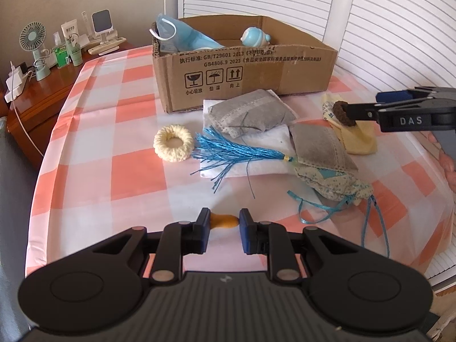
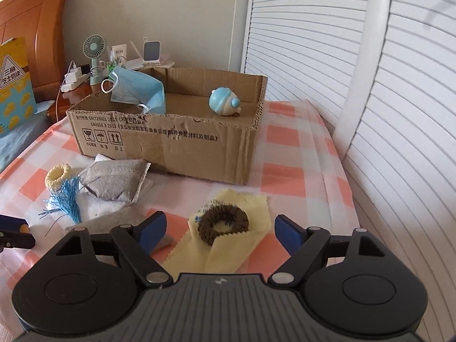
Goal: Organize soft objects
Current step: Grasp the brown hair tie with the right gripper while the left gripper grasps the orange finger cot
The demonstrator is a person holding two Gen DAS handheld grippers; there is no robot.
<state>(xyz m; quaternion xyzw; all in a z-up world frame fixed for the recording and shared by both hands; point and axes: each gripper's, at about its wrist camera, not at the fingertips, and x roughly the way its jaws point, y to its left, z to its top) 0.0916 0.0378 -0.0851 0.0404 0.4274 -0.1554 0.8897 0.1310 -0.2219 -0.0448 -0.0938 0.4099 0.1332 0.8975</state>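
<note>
Two grippers work here: the left gripper (image 1: 223, 222) pinches a small orange thing (image 1: 224, 220), while the right gripper (image 2: 219, 232) stands wide around the brown ring (image 2: 223, 224) on the yellow cloth (image 2: 225, 245), the box (image 2: 171, 139) beyond.

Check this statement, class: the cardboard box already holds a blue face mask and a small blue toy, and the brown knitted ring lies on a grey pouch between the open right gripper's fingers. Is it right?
One detail is wrong. The brown knitted ring lies on a yellow cloth, not a grey pouch; the right wrist view shows it. The cardboard box does hold the blue face mask and small blue toy, and the right gripper is open.
</note>
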